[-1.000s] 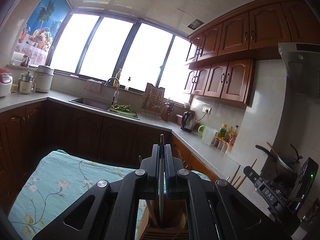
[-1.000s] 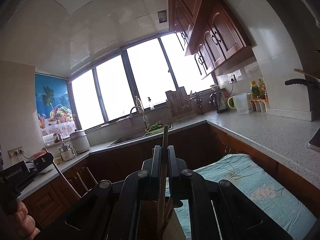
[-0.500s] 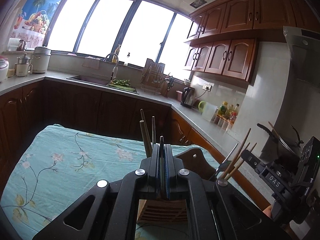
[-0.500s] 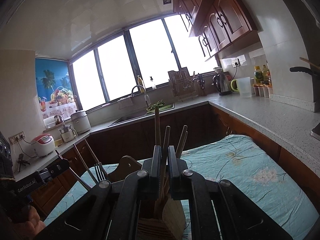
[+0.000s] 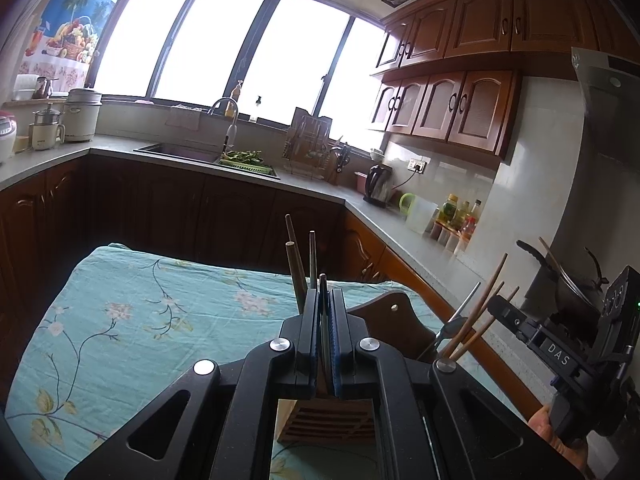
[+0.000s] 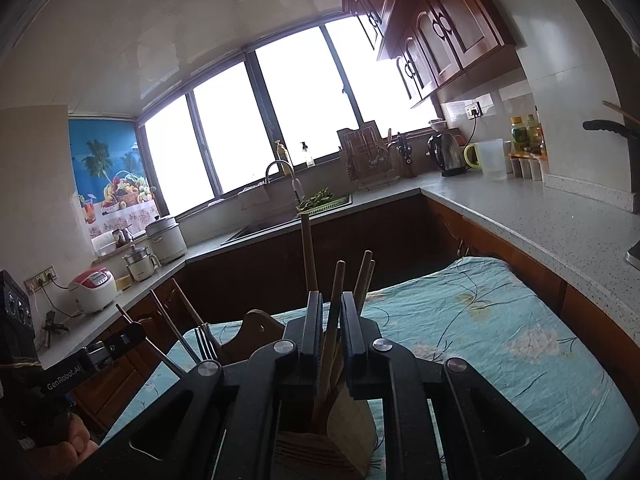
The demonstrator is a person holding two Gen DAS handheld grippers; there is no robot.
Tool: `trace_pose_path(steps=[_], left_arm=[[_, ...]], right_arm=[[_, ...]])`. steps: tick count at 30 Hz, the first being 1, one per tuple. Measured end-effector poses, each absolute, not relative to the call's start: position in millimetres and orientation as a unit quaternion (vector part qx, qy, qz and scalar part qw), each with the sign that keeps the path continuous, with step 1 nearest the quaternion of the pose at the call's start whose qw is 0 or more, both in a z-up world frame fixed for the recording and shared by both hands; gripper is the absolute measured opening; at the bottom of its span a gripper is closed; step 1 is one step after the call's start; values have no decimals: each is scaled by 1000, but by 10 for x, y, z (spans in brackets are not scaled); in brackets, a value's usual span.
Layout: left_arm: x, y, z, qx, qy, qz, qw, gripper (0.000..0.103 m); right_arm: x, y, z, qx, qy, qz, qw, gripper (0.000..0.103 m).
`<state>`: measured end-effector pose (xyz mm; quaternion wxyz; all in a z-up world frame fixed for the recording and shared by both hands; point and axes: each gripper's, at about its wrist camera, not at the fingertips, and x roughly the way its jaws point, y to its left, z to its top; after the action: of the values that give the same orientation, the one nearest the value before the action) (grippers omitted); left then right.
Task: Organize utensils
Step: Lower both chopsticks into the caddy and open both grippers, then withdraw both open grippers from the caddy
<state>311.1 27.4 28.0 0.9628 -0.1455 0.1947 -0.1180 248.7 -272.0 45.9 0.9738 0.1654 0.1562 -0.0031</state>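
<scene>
My left gripper point(image 5: 324, 304) is shut on a thin dark utensil handle point(image 5: 323, 322) that stands upright over the slatted wooden utensil holder point(image 5: 326, 420). Two more handles point(image 5: 294, 264) stand in the holder just behind. My right gripper point(image 6: 331, 308) has its jaws a little apart around a wooden handle point(image 6: 334, 312) that stands in the same holder point(image 6: 312, 454); I cannot tell whether they touch it. Other wooden handles point(image 6: 308, 252) rise beside it. The right gripper also shows in the left wrist view point(image 5: 516, 320), next to chopsticks point(image 5: 480, 308). The left gripper shows in the right wrist view point(image 6: 120, 340), by a fork point(image 6: 206, 346).
The holder stands on a table with a turquoise floral cloth point(image 5: 132, 320). A dark wooden board point(image 5: 394, 324) leans behind the holder. Kitchen counters point(image 6: 520, 208) run around the room with a sink point(image 5: 180, 152), a kettle point(image 6: 448, 154) and a rice cooker point(image 6: 92, 288).
Both grippers have come down and tilted towards the table, so the holder and its handles have come into view. The right gripper's jaws have parted slightly around the wooden handle.
</scene>
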Motion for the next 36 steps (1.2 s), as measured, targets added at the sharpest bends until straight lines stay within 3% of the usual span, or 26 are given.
trace_pose_path(steps=[2, 4, 6, 8, 10, 11, 12, 13, 14, 15, 26, 32, 36], left_arm=[[3113, 269, 308, -146, 197, -116, 962, 4], [3082, 287, 332, -148, 198, -115, 962, 7], [3049, 304, 333, -152, 202, -118, 960, 14], [2979, 332, 350, -156, 201, -118, 960, 19], [2889, 358, 358, -156, 203, -110, 960, 34], [2827, 375, 361, -156, 203, -107, 961, 51], [2750, 381, 349, -154, 201, -100, 962, 69], [2667, 388, 334, -151, 200, -92, 964, 77], [2579, 388, 298, -146, 198, -85, 966, 85], [2497, 391, 267, -142, 198, -81, 966, 86], [1702, 307, 192, -137, 226, -53, 963, 93], [1209, 253, 264, -112, 207, -41, 971, 102], [929, 193, 289, -90, 198, -33, 975, 102]], right_arm=[[2468, -2740, 471, 170, 155, -4, 973, 15], [2433, -2758, 486, 174, 153, -6, 973, 31], [2387, -2773, 502, 180, 149, -7, 972, 41], [2341, -2793, 516, 188, 148, -7, 971, 41], [2277, -2819, 525, 195, 145, -5, 970, 56], [2236, -2829, 527, 197, 144, -4, 970, 62], [2189, -2833, 521, 198, 145, -4, 969, 77], [2132, -2837, 505, 198, 144, -2, 970, 89], [2064, -2837, 484, 197, 144, 1, 970, 91], [2000, -2836, 456, 197, 144, 3, 970, 92], [1321, -2627, 197, 167, 182, 16, 969, 97], [955, -2453, 197, 148, 178, 28, 973, 101], [753, -2344, 185, 127, 177, 34, 975, 102]])
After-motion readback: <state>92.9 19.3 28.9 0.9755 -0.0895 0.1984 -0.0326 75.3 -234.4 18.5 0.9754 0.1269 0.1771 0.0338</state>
